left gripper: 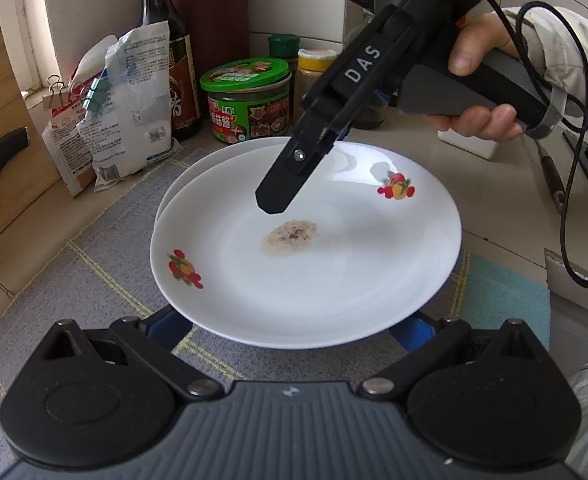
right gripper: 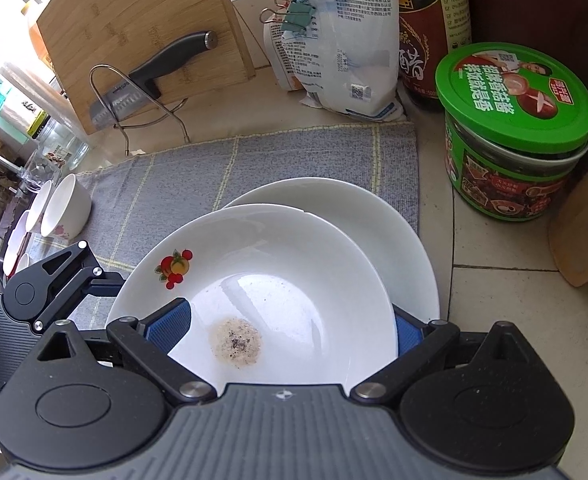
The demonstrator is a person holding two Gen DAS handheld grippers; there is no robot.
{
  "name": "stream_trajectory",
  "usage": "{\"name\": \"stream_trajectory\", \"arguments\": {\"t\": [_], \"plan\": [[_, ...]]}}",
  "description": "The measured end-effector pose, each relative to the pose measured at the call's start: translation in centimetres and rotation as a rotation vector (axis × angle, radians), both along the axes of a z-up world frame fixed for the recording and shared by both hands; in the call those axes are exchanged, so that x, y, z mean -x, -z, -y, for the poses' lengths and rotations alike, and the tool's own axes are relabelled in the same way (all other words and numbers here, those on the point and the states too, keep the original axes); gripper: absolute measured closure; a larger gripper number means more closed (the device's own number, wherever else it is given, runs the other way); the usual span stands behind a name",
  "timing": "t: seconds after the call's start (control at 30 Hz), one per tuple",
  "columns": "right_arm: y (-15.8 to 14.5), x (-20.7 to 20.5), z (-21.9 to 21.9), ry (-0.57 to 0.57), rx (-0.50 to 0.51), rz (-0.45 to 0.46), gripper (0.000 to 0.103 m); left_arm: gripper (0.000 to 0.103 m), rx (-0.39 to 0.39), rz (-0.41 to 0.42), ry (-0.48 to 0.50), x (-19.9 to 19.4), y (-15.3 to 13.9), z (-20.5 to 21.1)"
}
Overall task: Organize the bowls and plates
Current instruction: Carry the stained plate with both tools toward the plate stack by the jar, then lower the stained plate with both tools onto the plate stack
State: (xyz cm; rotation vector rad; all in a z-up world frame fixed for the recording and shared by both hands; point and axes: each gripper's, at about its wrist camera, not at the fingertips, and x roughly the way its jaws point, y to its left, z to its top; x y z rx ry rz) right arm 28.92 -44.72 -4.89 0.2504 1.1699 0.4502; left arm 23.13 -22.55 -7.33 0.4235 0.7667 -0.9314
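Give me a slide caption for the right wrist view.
Fruit-patterned plate with a peppery smear, stacked on a plain white plate, gray mat beneath.

A grey checked mat (right gripper: 254, 168) lies across my tiled bench (right gripper: 494, 280). Behind it, a green-lidded sauce jar (right gripper: 514, 132) stands just beside a dark soy sauce bottle (right gripper: 430, 32). A white bag (right gripper: 350, 40), shut with binder clips (right gripper: 300, 14), leans next to the bottle. At left, a bamboo cutting board (right gripper: 134, 28) and a black-handled knife (right gripper: 166, 62) sit in a wire rack (right gripper: 134, 100).
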Motion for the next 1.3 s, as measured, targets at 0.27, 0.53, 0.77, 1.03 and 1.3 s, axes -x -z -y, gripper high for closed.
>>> {"name": "stream_trajectory", "arguments": {"t": [0.27,0.53,0.77,1.03,1.3], "plan": [[0.2,0.0,0.2,0.006,0.010,-0.003,0.001,0.001,-0.010,0.007,0.007,-0.3,0.2,0.2],[0.2,0.3,0.0,0.002,0.032,-0.004,0.001,0.001,-0.028,0.028,0.013,-0.3,0.3,0.4],[-0.1,0.7,0.4,0.017,0.030,0.001,0.001,0.001,-0.025,0.032,0.004,-0.6,0.4,0.3],[-0.5,1.5,0.4,0.022,0.044,0.006,0.001,0.000,-0.022,0.042,0.009,-0.6,0.4,0.3],[-1.1,2.5,0.4,0.031,0.058,0.016,0.000,0.000,-0.023,0.044,0.003,-0.4,0.4,0.3]]}}
